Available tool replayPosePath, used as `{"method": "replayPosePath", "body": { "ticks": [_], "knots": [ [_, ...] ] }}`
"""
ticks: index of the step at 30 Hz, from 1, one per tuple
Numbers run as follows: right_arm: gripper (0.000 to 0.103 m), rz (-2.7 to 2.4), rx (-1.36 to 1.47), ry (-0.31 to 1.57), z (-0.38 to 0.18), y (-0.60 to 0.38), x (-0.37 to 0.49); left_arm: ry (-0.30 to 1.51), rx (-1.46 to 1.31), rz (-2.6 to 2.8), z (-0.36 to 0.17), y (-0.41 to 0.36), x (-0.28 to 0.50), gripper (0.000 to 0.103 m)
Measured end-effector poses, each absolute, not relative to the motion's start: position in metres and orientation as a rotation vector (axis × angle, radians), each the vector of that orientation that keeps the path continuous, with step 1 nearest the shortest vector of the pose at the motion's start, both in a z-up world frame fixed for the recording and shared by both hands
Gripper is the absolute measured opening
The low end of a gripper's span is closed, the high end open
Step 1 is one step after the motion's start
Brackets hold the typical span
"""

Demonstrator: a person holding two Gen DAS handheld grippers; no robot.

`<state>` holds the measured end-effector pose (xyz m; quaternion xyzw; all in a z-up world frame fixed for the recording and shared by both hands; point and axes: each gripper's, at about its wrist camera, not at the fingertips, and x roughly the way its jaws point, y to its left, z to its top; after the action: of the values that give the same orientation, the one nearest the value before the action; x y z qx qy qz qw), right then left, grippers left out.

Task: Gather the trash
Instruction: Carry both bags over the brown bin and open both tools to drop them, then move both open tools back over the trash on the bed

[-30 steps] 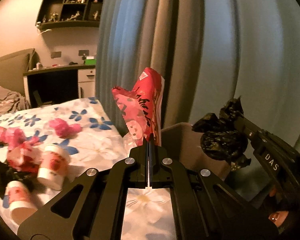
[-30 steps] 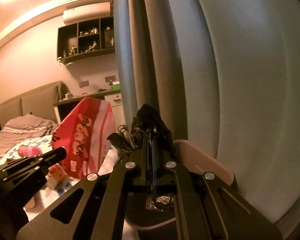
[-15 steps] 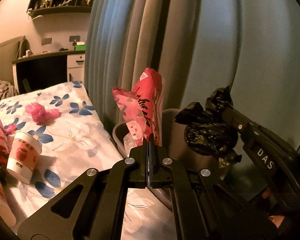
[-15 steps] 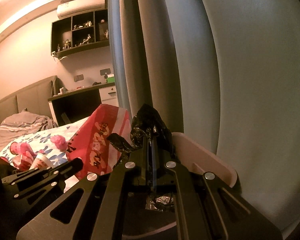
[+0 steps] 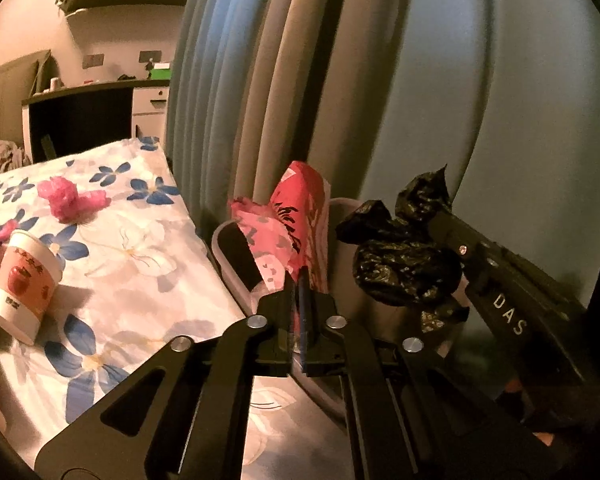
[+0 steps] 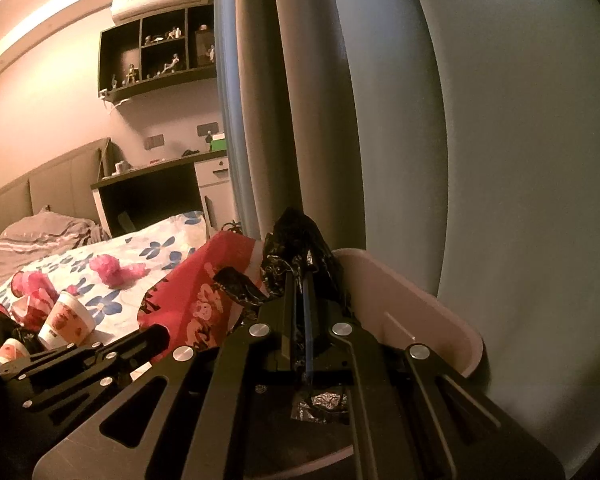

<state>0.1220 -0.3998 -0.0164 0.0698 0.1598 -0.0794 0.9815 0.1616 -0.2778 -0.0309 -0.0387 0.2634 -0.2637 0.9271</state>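
Two light, crushable scraps over the pale plastic bin [image 5: 236,264]: left tongs [image 5: 298,276] clamp a red printed wrapper [image 5: 300,220], right tongs [image 6: 298,280] pinch a crumpled black plastic bag [image 6: 296,240].

A bed [image 5: 132,264] spread with a white cover printed in blue flowers carries scattered litter — a paper cup [image 5: 22,286] with a red apple design sits tilted on the cover, a crumpled pink wrapper [image 5: 70,198] lies well beyond the cup toward the curtain side, and more pink-and-red scraps [image 6: 34,294] cluster just beside the cup.
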Motion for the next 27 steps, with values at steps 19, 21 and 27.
{"method": "replayPosePath", "body": {
  "ticks": [19, 21, 27],
  "knots": [
    [0.089, -0.186, 0.145, 0.226, -0.002, -0.391, 0.085, 0.468, -0.141, -0.297, -0.016, -0.204, 0.144, 0.091],
    [0.092, -0.178, 0.146, 0.222, -0.001, -0.384, 0.081, 0.459, -0.135, -0.28, -0.014, -0.194, 0.138, 0.092],
    [0.096, -0.13, 0.135, 0.206, -0.001, -0.357, 0.066, 0.439, -0.113, -0.212, -0.003, -0.158, 0.117, 0.093]
  ]
}}
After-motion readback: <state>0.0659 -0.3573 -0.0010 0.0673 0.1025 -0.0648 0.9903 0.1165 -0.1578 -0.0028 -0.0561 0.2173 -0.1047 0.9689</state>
